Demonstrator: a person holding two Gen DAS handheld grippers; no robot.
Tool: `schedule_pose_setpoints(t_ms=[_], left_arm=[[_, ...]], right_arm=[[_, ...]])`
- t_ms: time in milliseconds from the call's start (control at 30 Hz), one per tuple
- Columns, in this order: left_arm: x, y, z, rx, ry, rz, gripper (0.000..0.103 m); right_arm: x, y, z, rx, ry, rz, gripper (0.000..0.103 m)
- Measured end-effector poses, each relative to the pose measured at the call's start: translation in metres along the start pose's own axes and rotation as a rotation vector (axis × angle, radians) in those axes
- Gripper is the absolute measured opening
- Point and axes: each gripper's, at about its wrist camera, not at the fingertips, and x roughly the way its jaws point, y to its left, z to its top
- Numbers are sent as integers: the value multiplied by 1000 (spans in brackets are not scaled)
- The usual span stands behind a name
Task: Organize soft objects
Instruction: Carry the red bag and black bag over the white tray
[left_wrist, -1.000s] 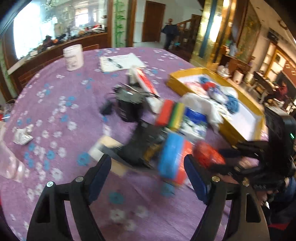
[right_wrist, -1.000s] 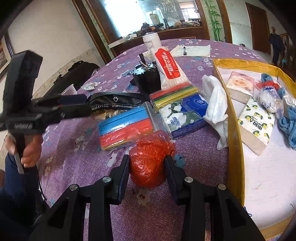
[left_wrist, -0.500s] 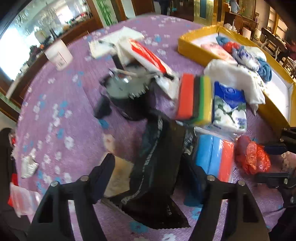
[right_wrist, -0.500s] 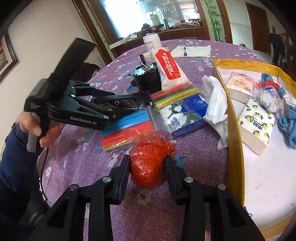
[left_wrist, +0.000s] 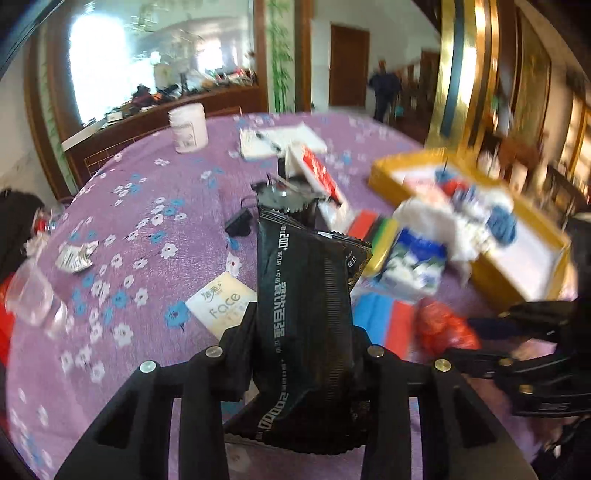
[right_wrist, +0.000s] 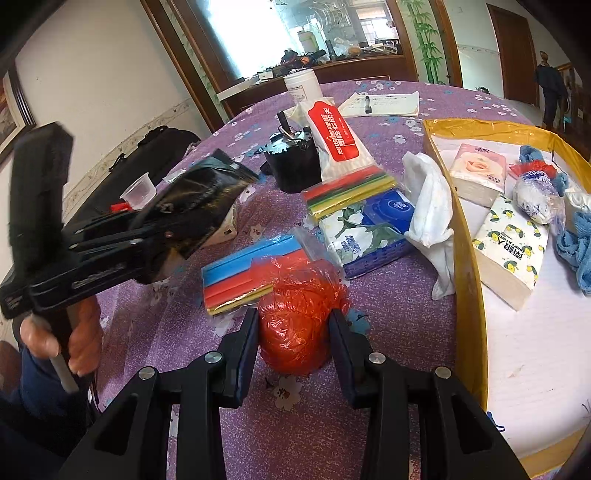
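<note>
Left gripper (left_wrist: 303, 354): jaws have just closed, now clamped on the flat black printed foil pouch (left_wrist: 306, 314), held clear of the bench (left_wrist: 147, 229). Right gripper (right_wrist: 293, 347): jaws partly open, pressed against both sides of the crumpled red plastic-bag bundle (right_wrist: 295, 317), which rests on the purple flowered cloth between them.

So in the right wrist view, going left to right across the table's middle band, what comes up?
Left gripper gripping the black packet → blue-and-red sponge pack → floral tissue pack → white cloth → yellow tray → lemon-print tissue pack → blue cloth.
</note>
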Motion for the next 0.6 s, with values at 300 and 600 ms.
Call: schedule_pose_setpoints(t_ms=[300,600], left_arm=[[-12,-26,5,-2,-48,-75,36],[-22,-49,16,22,-65,-119,36]], right_arm=[[-14,-1,-3,14,-66,-10,41],[-62,-20,2,66,-179,-8,41]])
